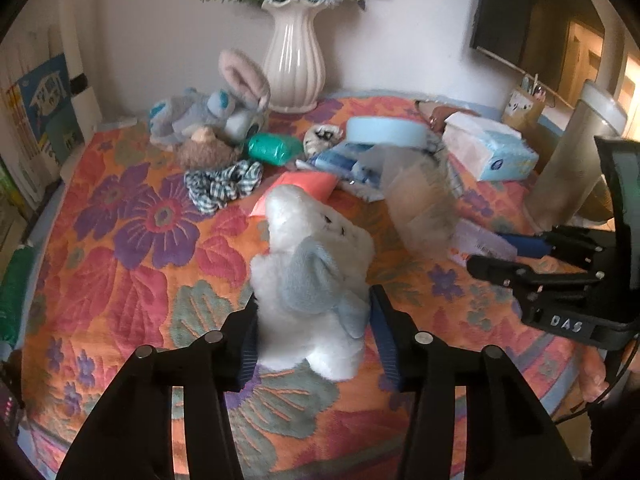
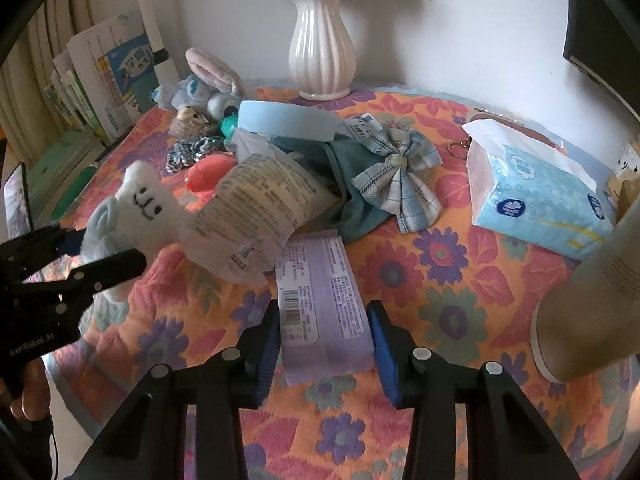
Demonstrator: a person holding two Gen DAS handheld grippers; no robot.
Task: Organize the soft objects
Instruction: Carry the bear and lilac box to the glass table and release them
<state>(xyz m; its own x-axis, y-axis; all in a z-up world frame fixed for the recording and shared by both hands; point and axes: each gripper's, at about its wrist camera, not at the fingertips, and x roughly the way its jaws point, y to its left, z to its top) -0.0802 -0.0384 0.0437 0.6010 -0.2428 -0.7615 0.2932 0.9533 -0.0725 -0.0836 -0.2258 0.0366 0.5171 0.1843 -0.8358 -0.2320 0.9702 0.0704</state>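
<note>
My left gripper (image 1: 314, 334) is shut on a white plush toy with blue ears (image 1: 316, 280), held just above the floral table cover; the toy also shows in the right wrist view (image 2: 132, 208). My right gripper (image 2: 323, 344) has its jaws around a purple tissue pack (image 2: 322, 308) that lies on the cover, pads close to its sides; I cannot tell if they press it. A grey-blue bunny plush (image 1: 208, 110), a brown plush (image 1: 204, 150), a checked scrunchie (image 1: 224, 184) and a plaid bow (image 2: 400, 176) lie further back.
A white vase (image 1: 294, 64) stands at the back wall. A blue tissue box (image 2: 532, 196), a clear wrapped pack (image 2: 256, 208), a blue round lid (image 2: 288, 120), teal cloth (image 2: 352, 196) and a tall grey cylinder (image 2: 592, 292) crowd the floral cover (image 2: 440, 320). Books (image 2: 112, 80) stand left.
</note>
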